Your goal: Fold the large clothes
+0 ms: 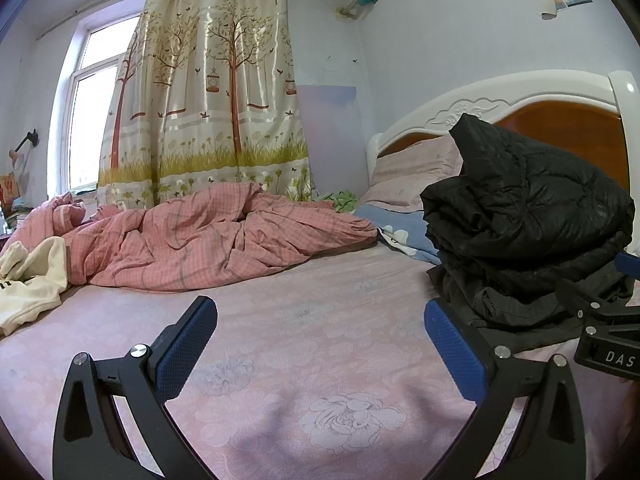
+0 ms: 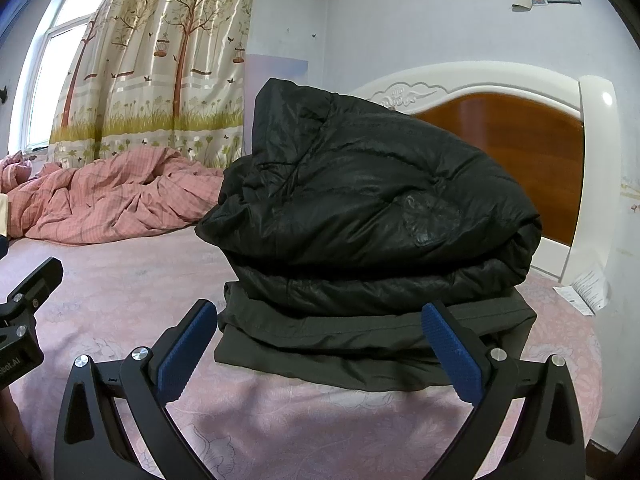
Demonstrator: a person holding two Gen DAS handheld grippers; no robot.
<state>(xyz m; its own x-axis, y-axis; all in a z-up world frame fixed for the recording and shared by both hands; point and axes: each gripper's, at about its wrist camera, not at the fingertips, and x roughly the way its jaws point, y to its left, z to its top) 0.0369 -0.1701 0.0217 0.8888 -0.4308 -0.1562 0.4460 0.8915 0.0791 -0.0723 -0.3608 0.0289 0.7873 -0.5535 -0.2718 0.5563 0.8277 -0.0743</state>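
The right gripper [image 2: 318, 344] hangs low over the pink sheet [image 2: 120, 292] with its jaws spread wide and nothing between them; straight ahead of its blue pads [image 2: 186, 350] lies the folded black jacket [image 2: 360, 208], a puffy stack resting on a flatter dark layer whose front edge sits just beyond the fingertips, not touching them so far as can be told. The jacket's top fold rises to a peak to the front-left of this gripper, and behind it stands the headboard [image 2: 520, 148]. The left gripper [image 1: 320, 344] is likewise wide open and empty above the sheet [image 1: 320, 360]; the jacket [image 1: 528, 216] sits ahead and to its right, close beside its right finger [image 1: 454, 346]. Far ahead of it a rumpled pink quilt [image 1: 208, 236] stretches across the bed below the curtain [image 1: 208, 92], a cream garment [image 1: 32, 280] lies off to its left, and a pillow [image 1: 416, 168] sits ahead-right behind the jacket. Each gripper's black body shows at the edge of the other's view, side by side.
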